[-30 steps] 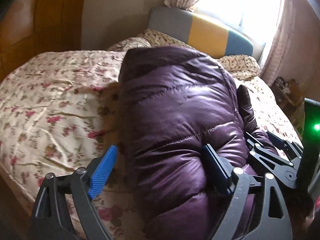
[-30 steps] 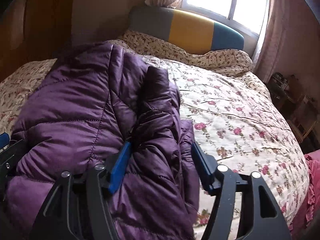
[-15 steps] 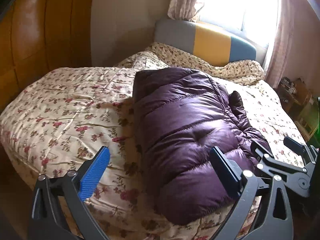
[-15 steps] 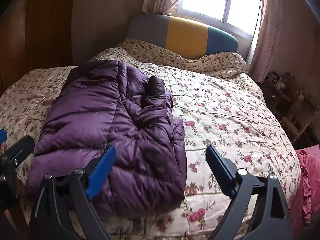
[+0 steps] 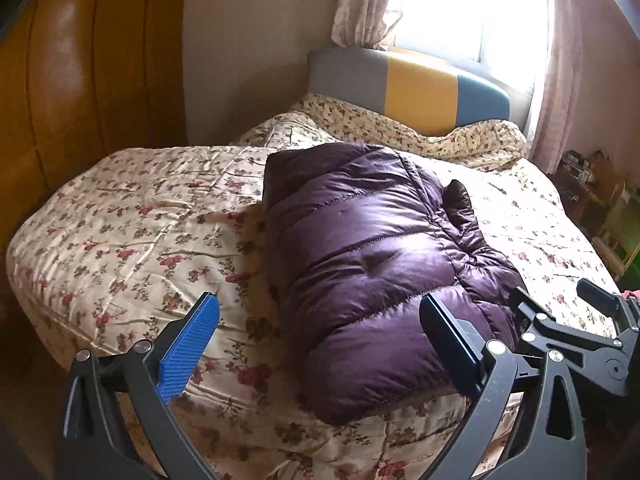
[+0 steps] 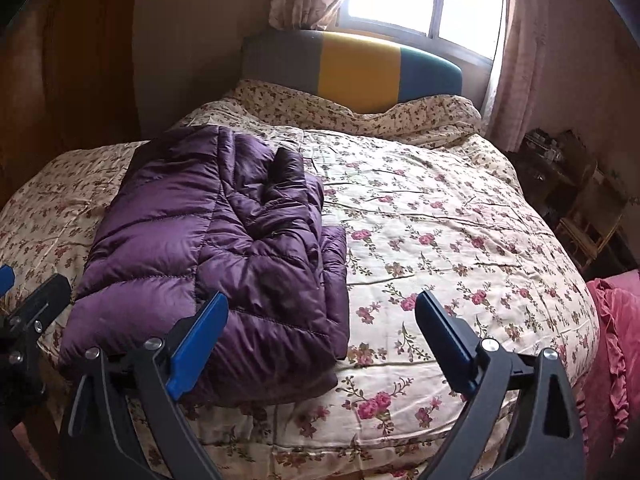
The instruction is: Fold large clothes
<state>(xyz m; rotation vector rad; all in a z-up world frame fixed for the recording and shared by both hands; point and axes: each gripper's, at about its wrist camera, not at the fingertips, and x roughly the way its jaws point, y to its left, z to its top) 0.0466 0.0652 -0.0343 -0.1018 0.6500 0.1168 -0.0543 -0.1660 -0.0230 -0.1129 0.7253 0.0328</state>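
A purple puffer jacket [image 5: 372, 248] [image 6: 208, 248] lies folded in a thick bundle on the floral quilt of the bed [image 5: 140, 232] [image 6: 460, 240], its near end close to the bed's front edge. One dark sleeve is tucked along its right side. My left gripper [image 5: 316, 308] hovers open just short of the jacket's near left corner, gripping nothing. My right gripper [image 6: 322, 300] is also open and empty, above the near right corner. Each gripper shows in the other's view: the right gripper [image 5: 554, 292], the left gripper [image 6: 28, 280].
A grey, yellow and blue headboard [image 6: 352, 68] stands under a bright window with curtains. A wooden wardrobe [image 5: 60, 100] lines the left side. Cluttered low shelves [image 6: 580, 200] stand right of the bed, and pink ruffled fabric [image 6: 616, 320] hangs at its near right corner.
Both grippers have drawn back and up from the jacket's near edge, and their jaws have spread wider. The jacket now lies free on the quilt.
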